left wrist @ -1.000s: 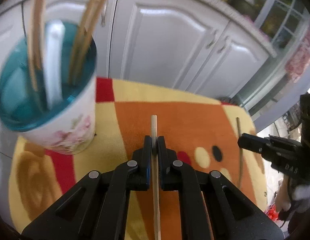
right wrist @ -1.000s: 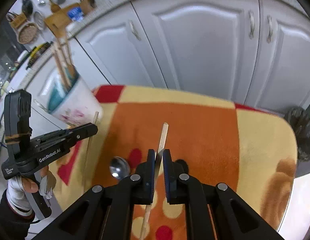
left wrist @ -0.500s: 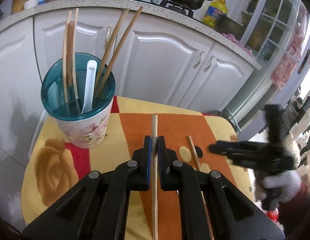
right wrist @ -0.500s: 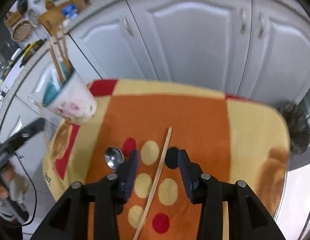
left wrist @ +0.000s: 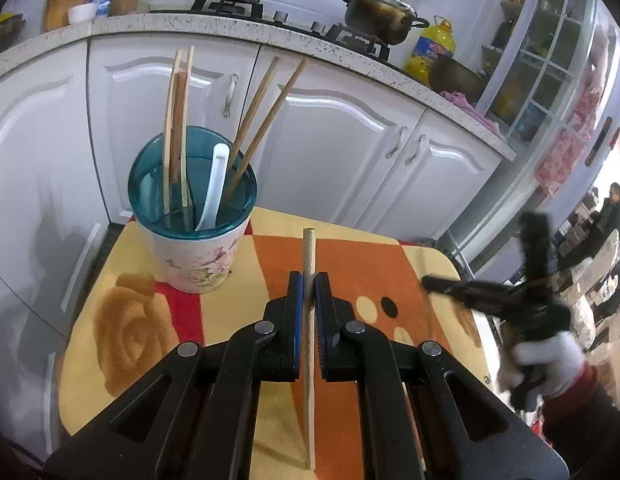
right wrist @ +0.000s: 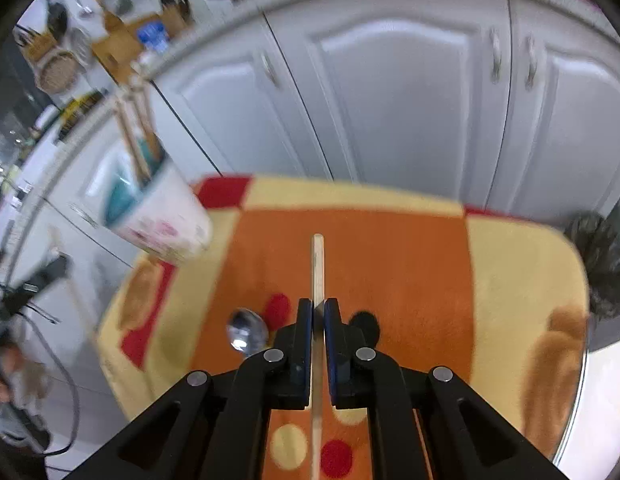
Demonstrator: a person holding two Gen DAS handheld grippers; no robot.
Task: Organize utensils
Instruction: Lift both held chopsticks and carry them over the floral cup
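Note:
My left gripper [left wrist: 308, 284] is shut on a pale wooden chopstick [left wrist: 308, 256] and holds it above the patterned mat [left wrist: 129, 332]. A floral cup with a teal rim [left wrist: 191, 216] stands at the mat's far left; it holds several chopsticks and a white spoon [left wrist: 213, 184]. My right gripper [right wrist: 318, 310] is shut on another wooden chopstick [right wrist: 318, 264] above the mat's middle [right wrist: 390, 248]. A metal spoon [right wrist: 245, 332] lies on the mat just left of it. The cup [right wrist: 161, 212] is blurred at the far left. The right gripper also shows in the left wrist view [left wrist: 426, 280].
White cabinet doors [left wrist: 342, 136] stand close behind the small table. A counter with a wok, a pot [left wrist: 380, 14] and an oil bottle [left wrist: 430, 50] runs above them. A dark round object [right wrist: 602, 264] sits off the table's right edge.
My right gripper was open over a chopstick lying on the mat and has shut on it and lifted it. My left gripper has pulled back from the cup, still holding its chopstick.

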